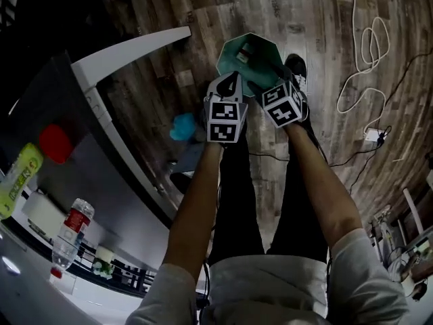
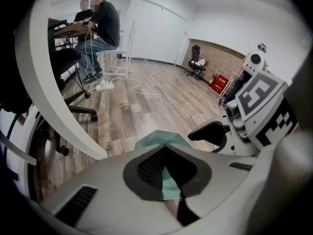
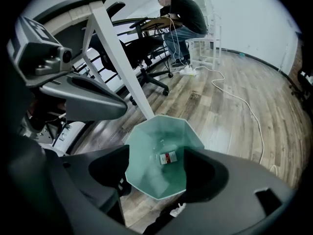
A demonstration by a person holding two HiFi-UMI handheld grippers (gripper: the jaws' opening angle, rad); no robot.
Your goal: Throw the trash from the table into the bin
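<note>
Partly done: one small red-and-white bit of trash (image 3: 168, 157) down inside the green eight-sided plastic bin (image 3: 145, 173), right tool (image 3: 157, 155) wide and empty over that bin, left tool (image 2: 165, 149) almost closed on nothing over it too, clear plastic bottle (image 1: 71, 232) left on the grey bench (image 1: 101, 175), well away from the bin.

Teal bin (image 3: 146, 168) (red-and-white packet (image 3: 168, 157) inside); brown wood-grain floor (image 1: 304, 12).

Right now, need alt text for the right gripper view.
The right gripper hangs with open, empty jaws over a teal bin on the wood floor; a small red-and-white item lies at its bottom. Behind are a white table leg and a person seated at a desk.
</note>
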